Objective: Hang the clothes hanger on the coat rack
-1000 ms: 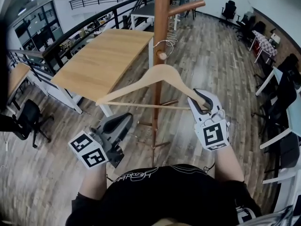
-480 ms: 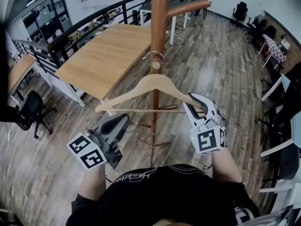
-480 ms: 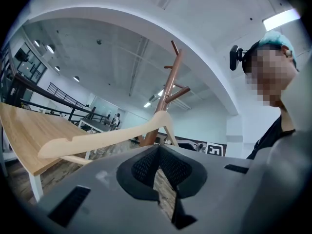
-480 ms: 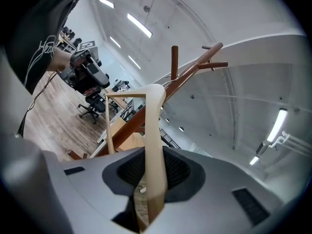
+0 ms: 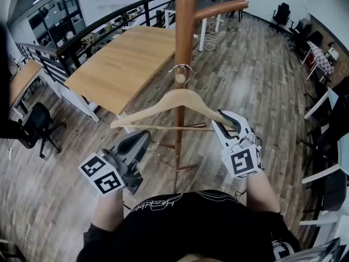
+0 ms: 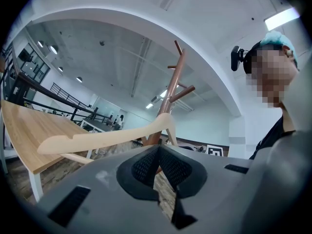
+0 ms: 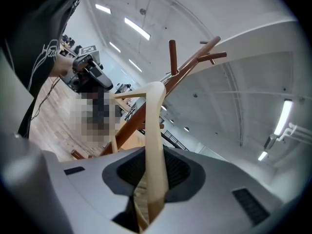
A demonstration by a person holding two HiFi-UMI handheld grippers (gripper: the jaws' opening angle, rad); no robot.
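Note:
A pale wooden hanger point(image 5: 180, 100) hangs level in front of the brown coat rack pole point(image 5: 184, 31). Its metal hook point(image 5: 182, 69) loops over a short peg point(image 5: 178, 78) on the pole. My right gripper point(image 5: 222, 124) is shut on the hanger's right end; in the right gripper view the hanger's arm point(image 7: 155, 130) runs up between the jaws of the right gripper point(image 7: 153, 155). My left gripper point(image 5: 135, 145) is below the hanger's left end, shut and empty. In the left gripper view the left gripper point(image 6: 158, 147) has the hanger point(image 6: 102, 139) and the coat rack point(image 6: 168, 104) ahead of it.
A wooden table point(image 5: 125, 59) stands behind the rack at left. A longer peg point(image 5: 221, 8) sticks out higher up to the right. A black office chair point(image 5: 32, 132) is at far left, more chairs and desks point(image 5: 327, 113) at right. Wood floor lies below.
My right gripper has sunk a little with the hanger, and the hook sits lower over the peg. The left gripper has barely moved.

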